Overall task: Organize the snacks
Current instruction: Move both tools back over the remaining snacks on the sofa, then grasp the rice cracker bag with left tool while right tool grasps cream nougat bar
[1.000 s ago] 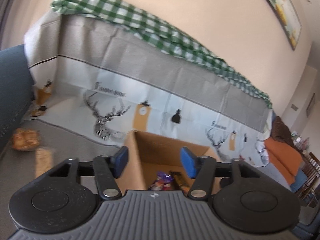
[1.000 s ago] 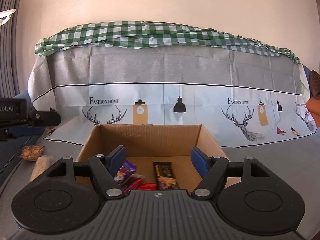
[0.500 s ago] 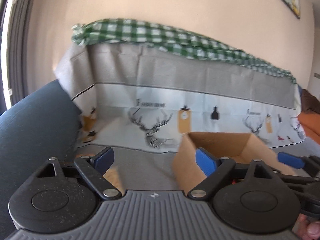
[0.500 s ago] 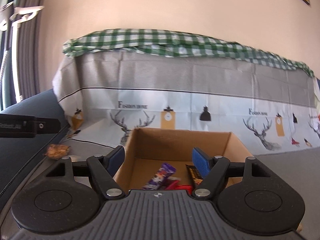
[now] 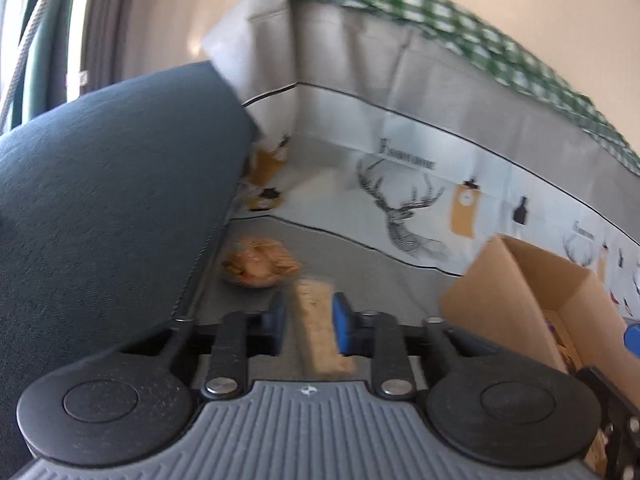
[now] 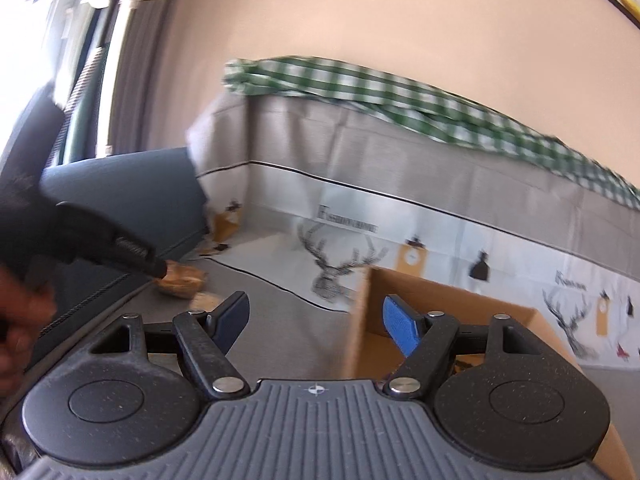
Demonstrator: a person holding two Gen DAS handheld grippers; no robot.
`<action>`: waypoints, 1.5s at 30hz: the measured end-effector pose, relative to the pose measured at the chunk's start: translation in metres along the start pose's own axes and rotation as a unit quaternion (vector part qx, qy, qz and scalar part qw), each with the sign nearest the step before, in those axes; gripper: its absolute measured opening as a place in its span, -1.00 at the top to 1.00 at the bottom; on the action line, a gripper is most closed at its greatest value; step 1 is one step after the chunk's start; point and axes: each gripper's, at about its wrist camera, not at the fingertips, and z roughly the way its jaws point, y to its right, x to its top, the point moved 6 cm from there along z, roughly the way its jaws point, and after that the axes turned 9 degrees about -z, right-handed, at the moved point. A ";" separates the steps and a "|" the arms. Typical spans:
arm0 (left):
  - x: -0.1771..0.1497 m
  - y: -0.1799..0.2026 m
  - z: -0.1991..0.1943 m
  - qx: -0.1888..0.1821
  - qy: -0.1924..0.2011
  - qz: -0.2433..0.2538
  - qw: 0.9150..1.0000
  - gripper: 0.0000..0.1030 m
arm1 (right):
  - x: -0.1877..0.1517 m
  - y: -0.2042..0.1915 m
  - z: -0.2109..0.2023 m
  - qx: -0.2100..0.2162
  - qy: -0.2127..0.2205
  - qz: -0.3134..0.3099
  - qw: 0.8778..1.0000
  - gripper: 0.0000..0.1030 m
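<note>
A dark blue cushion point(image 5: 112, 200) fills the left of the left wrist view, rising beside a grey cloth-covered surface point(image 5: 360, 264) printed with stag heads. Just off the cushion's lower edge lies a crumpled golden-brown snack bag point(image 5: 260, 262). Right of it, a long pale snack bar point(image 5: 318, 328) lies on the cloth between the blue pads of the left gripper point(image 5: 308, 322). The jaws are closing around the bar and stand narrow, the right pad at its edge; blur hides whether the left pad touches it. Farther right stands an open cardboard box point(image 5: 532, 280), with wrappers dimly seen inside at its lower right. A green checked cloth point(image 5: 460, 24) drapes the top of the covered backrest behind.

In the right wrist view a person's hand point(image 6: 16, 320) at the left edge holds the black body of the other tool, its tip reaching the snack bag point(image 6: 180, 276) by the cushion point(image 6: 120, 192). The right gripper point(image 6: 316, 320) hangs above the cloth point(image 6: 280, 320) at the box's left wall point(image 6: 360, 320), its jaws closing slightly yet standing wide apart with nothing between them. The box point(image 6: 460, 300) sits right of centre before the stag-print cover.
</note>
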 end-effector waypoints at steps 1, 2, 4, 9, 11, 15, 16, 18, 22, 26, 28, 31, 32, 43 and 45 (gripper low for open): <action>0.001 -0.001 0.003 0.008 -0.003 -0.002 1.000 0.55 | 0.002 -0.006 0.001 0.008 0.005 -0.001 1.000 -0.15; 0.003 -0.003 0.005 0.013 -0.003 -0.005 1.000 0.56 | 0.004 -0.011 0.003 0.016 0.009 -0.001 1.000 0.17; 0.005 -0.006 0.007 0.017 0.000 -0.012 1.000 0.56 | 0.007 -0.022 0.007 0.037 0.011 0.001 0.999 0.41; 0.012 -0.022 0.012 0.030 0.002 -0.048 0.998 0.56 | 0.011 -0.045 0.021 0.056 0.012 0.007 0.998 0.42; 0.014 -0.029 0.014 0.039 0.000 -0.062 0.997 0.56 | 0.010 -0.054 0.031 0.060 0.003 0.013 0.998 0.42; 0.015 -0.039 0.014 0.043 -0.001 -0.079 0.996 0.57 | 0.005 -0.067 0.053 0.063 -0.011 0.026 0.998 0.42; 0.015 -0.039 0.014 0.043 -0.001 -0.078 0.996 0.57 | 0.004 -0.071 0.059 0.062 -0.014 0.029 0.998 0.42; 0.015 -0.039 0.015 0.045 -0.001 -0.079 0.996 0.57 | 0.000 -0.077 0.071 0.061 -0.024 0.038 0.997 0.39; 0.015 -0.041 0.018 0.044 -0.002 -0.093 0.995 0.57 | -0.011 -0.083 0.099 0.048 -0.048 0.062 0.996 0.13; 0.016 -0.042 0.020 0.042 -0.001 -0.098 0.994 0.57 | -0.024 -0.082 0.129 0.044 -0.080 0.096 0.991 -0.19; 0.017 -0.043 0.021 0.041 0.000 -0.098 0.994 0.57 | -0.030 -0.083 0.141 0.044 -0.091 0.104 0.989 -0.25; 0.019 -0.042 0.024 0.042 0.001 -0.099 0.994 0.57 | -0.037 -0.089 0.158 0.058 -0.112 0.110 0.986 -0.36; 0.019 -0.042 0.024 0.041 0.002 -0.100 0.994 0.57 | -0.039 -0.092 0.163 0.064 -0.116 0.108 0.985 -0.36; 0.020 -0.044 0.026 0.041 0.002 -0.101 0.994 0.57 | -0.049 -0.112 0.188 0.108 -0.149 0.096 0.978 0.22; 0.020 -0.044 0.026 0.042 0.002 -0.101 0.994 0.57 | -0.047 -0.107 0.186 0.107 -0.149 0.107 0.977 0.25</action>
